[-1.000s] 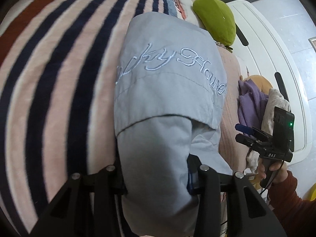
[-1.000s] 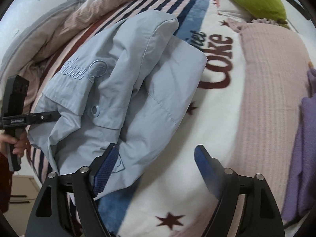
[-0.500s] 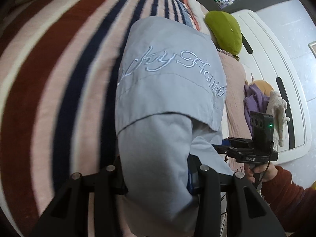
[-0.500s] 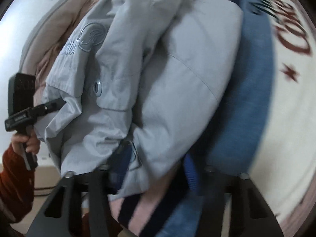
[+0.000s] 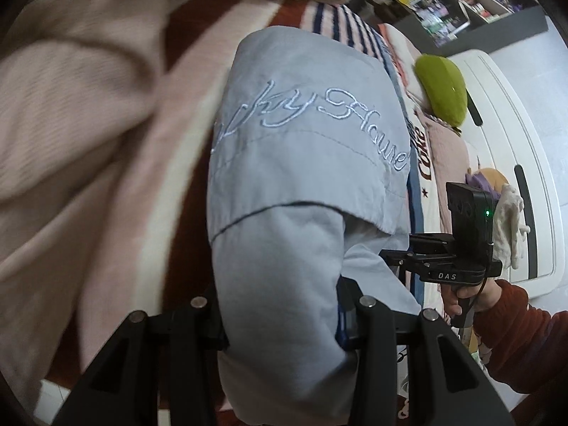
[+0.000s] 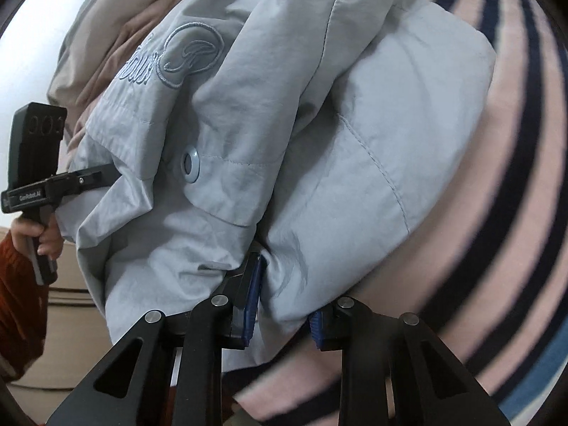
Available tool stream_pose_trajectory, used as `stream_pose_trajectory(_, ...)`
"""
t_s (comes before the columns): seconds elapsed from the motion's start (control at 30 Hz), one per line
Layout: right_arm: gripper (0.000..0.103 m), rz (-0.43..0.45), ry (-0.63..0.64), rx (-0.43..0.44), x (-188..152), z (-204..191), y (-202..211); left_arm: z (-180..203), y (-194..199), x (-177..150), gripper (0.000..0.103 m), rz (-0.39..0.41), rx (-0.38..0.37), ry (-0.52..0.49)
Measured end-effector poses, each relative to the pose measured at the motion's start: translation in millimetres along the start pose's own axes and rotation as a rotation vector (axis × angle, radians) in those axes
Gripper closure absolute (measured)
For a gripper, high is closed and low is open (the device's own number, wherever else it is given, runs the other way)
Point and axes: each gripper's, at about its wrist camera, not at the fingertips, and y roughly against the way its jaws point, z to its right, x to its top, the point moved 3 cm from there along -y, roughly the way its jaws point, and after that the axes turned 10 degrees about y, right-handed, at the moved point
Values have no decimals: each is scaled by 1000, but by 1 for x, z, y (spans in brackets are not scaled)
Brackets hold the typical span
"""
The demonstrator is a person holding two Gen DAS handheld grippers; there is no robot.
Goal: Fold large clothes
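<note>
Each camera sits just behind its own jaws, angled down, very near the pale blue jacket [image 5: 305, 163] bunched between them. Both views share it; each shows the other gripper beside its jaws.

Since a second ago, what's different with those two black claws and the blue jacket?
The right gripper, wide open over the bedspread a second ago, has swung onto the light blue jacket; its jaws are closing on a fold. The jacket has slid toward the pink knit blanket. The left gripper keeps its grip on the jacket.
</note>
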Motion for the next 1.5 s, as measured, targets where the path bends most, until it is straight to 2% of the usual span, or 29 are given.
stream_pose_trajectory(0.1, 84, 9, -22, 36, 15, -14, -15, -20, 15, -7, 63, 17, 6, 20)
stream_pose_trajectory(0.2, 84, 14, 10, 56, 27, -34, -27, -48, 33, -14, 63, 31, 14, 43)
stream_pose_trajectory(0.33, 82, 15, 31, 81, 28, -42, -29, -65, 40, -19, 57, 20, 29, 84)
stream_pose_trajectory(0.37, 82, 14, 37, 71, 30, -43, -19, -63, 41, -20, 51, 18, 53, 72)
stream_pose_trajectory(0.43, 80, 14, 53, 49, 28, -38, -10, -57, 41, -21, 47, 5, 139, 20)
stream_pose_trajectory(0.5, 74, 15, 83, 11, 21, -36, 2, -53, 46, -26, 44, -4, 209, 1)
stream_pose_trajectory(0.6, 63, 39, 145, -42, 7, -32, 27, -43, 63, -36, 42, 29, 281, 1)
stream_pose_trajectory(0.67, 57, 69, 208, -97, -7, -32, 46, -26, 80, -44, 42, 97, 329, -14)
stream_pose_trajectory(0.8, 52, 135, 258, -121, -32, -33, 83, 36, 106, -61, 37, 225, 337, -66)
stream_pose_trajectory(0.87, 44, 183, 251, -132, -53, -25, 112, 73, 109, -69, 35, 280, 321, -110)
stream_pose_trajectory(0.93, 38, 257, 244, -171, -68, -26, 136, 112, 102, -71, 35, 327, 304, -168)
stream_pose_trajectory(1.0, 31, 323, 242, -220, -82, -24, 154, 147, 96, -71, 35, 408, 305, -233)
stream_pose_trajectory(1.07, 23, 404, 237, -277, -92, -26, 166, 177, 85, -71, 35, 479, 275, -275)
stream_pose_trajectory(1.13, 22, 463, 229, -328, -106, -17, 178, 203, 75, -74, 35, 569, 252, -334)
stream_pose_trajectory(1.17, 22, 492, 228, -367, -116, -11, 183, 217, 65, -80, 31, 615, 251, -371)
stream_pose_trajectory(1.23, 22, 540, 233, -441, -131, -7, 186, 236, 52, -91, 22, 699, 242, -415)
stream_pose_trajectory(1.33, 22, 619, 237, -567, -158, -1, 189, 257, 28, -113, 20, 807, 201, -463)
stream_pose_trajectory(1.4, 22, 673, 233, -619, -174, 3, 193, 260, 14, -130, 17, 881, 197, -487)
stream_pose_trajectory(1.47, 13, 741, 227, -667, -197, 3, 200, 259, 3, -148, 17, 947, 173, -480)
stream_pose_trajectory(1.5, 9, 763, 227, -683, -206, 1, 204, 258, 0, -155, 17, 953, 164, -479)
